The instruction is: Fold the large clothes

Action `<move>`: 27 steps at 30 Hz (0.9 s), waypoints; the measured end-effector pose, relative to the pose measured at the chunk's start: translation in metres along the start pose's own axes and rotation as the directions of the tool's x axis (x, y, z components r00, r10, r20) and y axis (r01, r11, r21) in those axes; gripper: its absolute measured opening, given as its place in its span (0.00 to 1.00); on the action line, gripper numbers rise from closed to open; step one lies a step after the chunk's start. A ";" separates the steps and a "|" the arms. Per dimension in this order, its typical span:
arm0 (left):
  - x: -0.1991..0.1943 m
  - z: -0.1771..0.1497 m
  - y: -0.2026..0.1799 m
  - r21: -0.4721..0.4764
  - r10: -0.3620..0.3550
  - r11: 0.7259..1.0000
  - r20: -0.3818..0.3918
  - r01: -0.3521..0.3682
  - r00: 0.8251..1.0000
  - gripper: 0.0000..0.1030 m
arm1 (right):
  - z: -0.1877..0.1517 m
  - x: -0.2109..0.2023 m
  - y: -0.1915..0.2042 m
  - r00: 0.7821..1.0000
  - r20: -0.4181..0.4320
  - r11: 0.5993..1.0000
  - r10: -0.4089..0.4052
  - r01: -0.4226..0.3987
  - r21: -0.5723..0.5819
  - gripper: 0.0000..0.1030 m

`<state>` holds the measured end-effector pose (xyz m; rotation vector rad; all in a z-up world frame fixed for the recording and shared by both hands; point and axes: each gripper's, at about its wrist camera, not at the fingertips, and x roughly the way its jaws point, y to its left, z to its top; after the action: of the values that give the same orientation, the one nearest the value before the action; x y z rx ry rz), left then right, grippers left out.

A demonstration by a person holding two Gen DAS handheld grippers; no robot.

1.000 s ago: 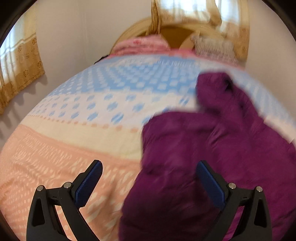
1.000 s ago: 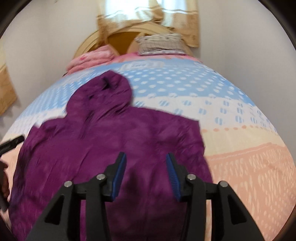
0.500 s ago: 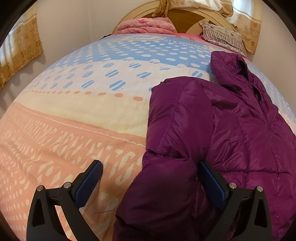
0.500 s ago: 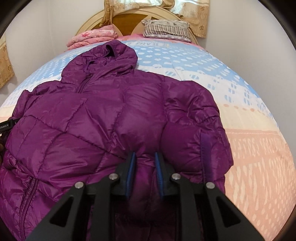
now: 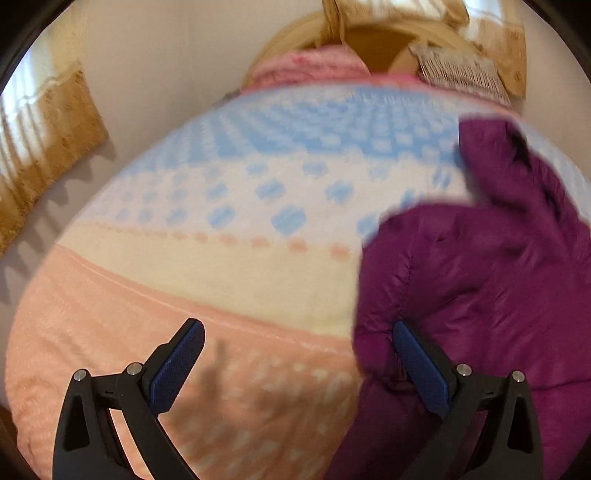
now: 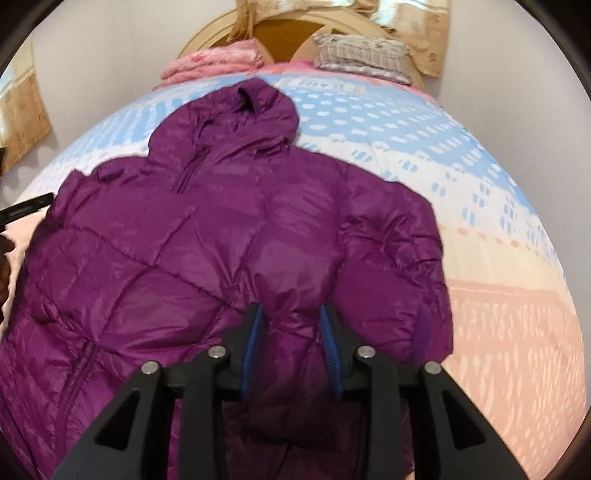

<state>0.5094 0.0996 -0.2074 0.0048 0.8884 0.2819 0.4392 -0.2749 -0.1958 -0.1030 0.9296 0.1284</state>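
A purple hooded puffer jacket (image 6: 207, 236) lies front up on the bed, hood toward the headboard, its right sleeve folded in along the body. My right gripper (image 6: 291, 343) sits over the lower right of the jacket. A puffy fold bulges between its blue pads and touches both, while the jaws are opening. In the left wrist view the jacket (image 5: 480, 295) fills the right side. My left gripper (image 5: 299, 354) is open wide over the bedspread, its right finger against the jacket's left edge, with only a bit of sleeve inside the jaws.
The bedspread (image 5: 184, 295) is patterned pink, cream and blue. A folded pink blanket (image 6: 214, 62) and a striped pillow (image 6: 362, 59) lie by the wooden headboard (image 6: 280, 33). Walls stand close on both sides, and a tan curtain (image 5: 48, 122) hangs at the left.
The right gripper's jaws closed on a fold of the jacket, then widened a little. The left gripper shifted left, so less of the jacket lies between its fingers.
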 end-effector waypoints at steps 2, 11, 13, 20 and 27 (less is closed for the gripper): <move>0.002 0.000 0.000 -0.012 -0.006 1.000 0.002 0.006 1.000 0.99 | -0.004 0.003 0.003 1.000 0.008 1.000 -0.013 0.013 -0.024 0.34; -0.046 0.055 0.015 -0.047 -0.052 0.997 0.147 0.060 0.988 0.99 | 0.057 -0.047 -0.020 0.985 0.148 0.996 0.087 -0.088 0.001 0.68; -0.041 0.085 0.000 -0.033 -0.106 0.993 0.143 0.112 0.984 0.99 | 0.084 -0.043 -0.026 0.978 0.185 0.995 0.094 -0.100 0.022 0.77; 0.014 0.162 -0.081 -0.007 -0.244 0.969 0.066 0.245 0.967 0.99 | 0.190 0.028 -0.040 0.980 0.182 0.986 0.083 -0.108 0.129 0.77; 0.069 0.204 -0.152 0.054 -0.286 0.957 0.027 0.285 0.958 0.99 | 0.240 0.105 -0.035 0.990 0.116 0.985 0.085 -0.100 0.138 0.77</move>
<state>0.7437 -0.0071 -0.1496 -0.0721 0.8497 -0.0109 0.6969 -0.2683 -0.1361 0.0800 0.8315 0.1514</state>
